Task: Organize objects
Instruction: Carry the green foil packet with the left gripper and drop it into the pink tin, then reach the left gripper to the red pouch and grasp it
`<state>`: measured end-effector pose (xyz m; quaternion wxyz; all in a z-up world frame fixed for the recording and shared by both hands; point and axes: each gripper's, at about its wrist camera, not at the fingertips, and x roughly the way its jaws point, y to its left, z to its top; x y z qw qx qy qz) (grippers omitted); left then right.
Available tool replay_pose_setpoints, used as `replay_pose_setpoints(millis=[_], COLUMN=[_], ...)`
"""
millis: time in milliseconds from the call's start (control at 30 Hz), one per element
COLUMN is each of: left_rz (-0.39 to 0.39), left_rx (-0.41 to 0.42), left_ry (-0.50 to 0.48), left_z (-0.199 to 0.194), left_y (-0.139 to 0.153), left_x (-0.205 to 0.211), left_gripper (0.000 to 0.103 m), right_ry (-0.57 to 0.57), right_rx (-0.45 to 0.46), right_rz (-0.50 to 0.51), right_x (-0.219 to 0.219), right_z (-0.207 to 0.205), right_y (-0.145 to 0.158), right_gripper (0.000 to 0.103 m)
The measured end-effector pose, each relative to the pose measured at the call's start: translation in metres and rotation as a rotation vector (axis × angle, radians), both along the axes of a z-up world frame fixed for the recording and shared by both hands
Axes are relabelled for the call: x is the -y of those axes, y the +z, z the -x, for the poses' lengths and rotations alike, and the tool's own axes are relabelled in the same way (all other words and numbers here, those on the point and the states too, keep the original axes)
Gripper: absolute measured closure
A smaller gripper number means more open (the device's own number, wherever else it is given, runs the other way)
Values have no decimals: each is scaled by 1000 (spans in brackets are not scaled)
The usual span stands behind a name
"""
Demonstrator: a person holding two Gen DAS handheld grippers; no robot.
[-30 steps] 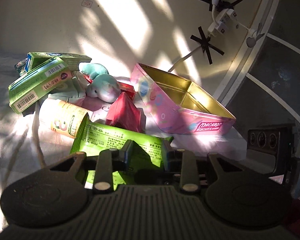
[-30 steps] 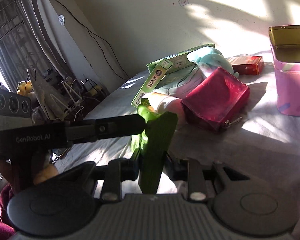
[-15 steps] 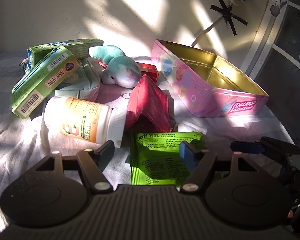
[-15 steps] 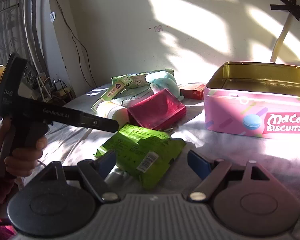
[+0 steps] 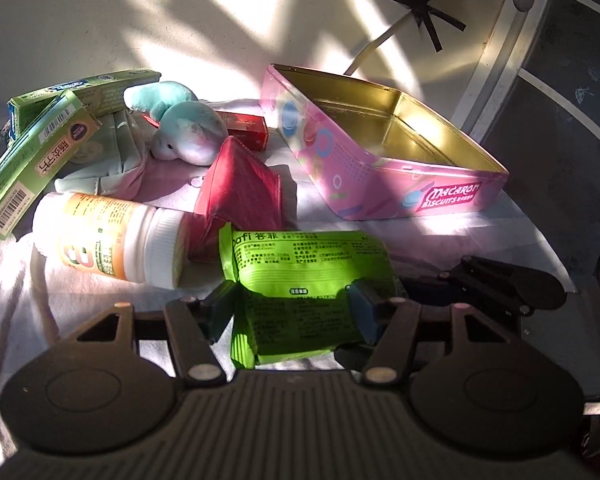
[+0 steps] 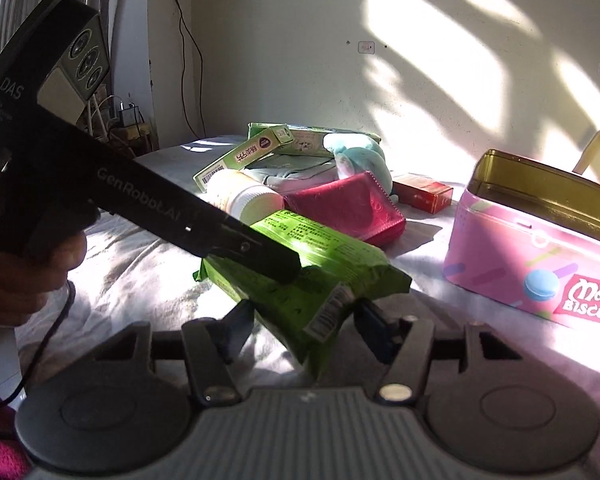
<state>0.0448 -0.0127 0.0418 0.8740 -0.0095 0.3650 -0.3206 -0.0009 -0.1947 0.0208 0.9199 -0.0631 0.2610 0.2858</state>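
both tools have the green snack packet [image 5: 300,280] between their jaws, and both sets of jaws are closing. the left gripper [image 5: 296,312] straddles the packet's near part; its dark pads sit right at the packet's two sides, pressing on the wrapper. the right gripper [image 6: 304,320] comes at the same packet from the other end, near the barcode corner, with its pads at the wrapper's edges; whether they press on it i cannot tell. in the right wrist view the left tool's black finger lies across the top of the packet, and a hand [image 6: 24,276] grips that tool's handle at the left edge.

the packet lies on the white cloth [image 5: 40,288], just in front of the red pouch [image 5: 240,192] and beside the white bottle [image 5: 112,240] lying on its side. the open pink biscuit tin [image 5: 380,168] stands farther back to the right, apart from the packet. behind the pouch sit a pale blue plush toy [image 5: 188,132], green boxes [image 5: 36,160] and a small red box [image 5: 252,128].
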Motion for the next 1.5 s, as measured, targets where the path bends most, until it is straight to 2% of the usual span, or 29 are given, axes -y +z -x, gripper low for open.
replay_pose_setpoints(millis=[167, 300, 500, 567, 600, 700, 867, 933, 1067, 1133, 1233, 1300, 1400, 1500], left_rz=[27, 32, 58, 59, 56, 57, 55, 32, 24, 23, -23, -46, -29, -7], left_rx=[117, 186, 179, 153, 133, 85, 118, 173, 216, 203, 179, 159, 106, 55], left_ry=[-61, -115, -144, -139, -132, -103, -67, -47, -9, 13, 59, 93, 145, 197], left_z=[0, -25, -74, -88, -94, -101, -80, -64, -38, -26, -11, -3, 0, -6], left_y=[41, 59, 51, 42, 37, 25, 24, 28, 29, 24, 8, -3, -17, -28], left_x=[25, 72, 136, 152, 158, 164, 144, 125, 83, 61, 32, 14, -10, -27], left_gripper=[40, 40, 40, 40, 40, 40, 40, 40, 40, 40, 40, 40, 40, 40], right_ry=[-60, -165, -326, -385, -432, -464, -461, -430, -362, -308, -200, -128, -34, 11], right_rx=[152, 263, 231, 220, 221, 204, 236, 232, 269, 288, 263, 241, 192, 143], right_rz=[-48, 4, -19, -16, -15, -37, -98, -132, -164, -193, -209, -174, -112, -51], right_x=[25, 45, 86, 96, 101, 113, 120, 118, 105, 97, 79, 60, 31, 8], right_z=[11, -5, -59, -72, -78, -80, -75, -72, -57, -46, -37, -32, -30, -35], right_y=[31, 47, 47, 38, 31, 23, 25, 25, 26, 27, 27, 24, 17, 9], right_gripper=[48, 48, 48, 44, 37, 37, 38, 42, 49, 49, 49, 51, 55, 56])
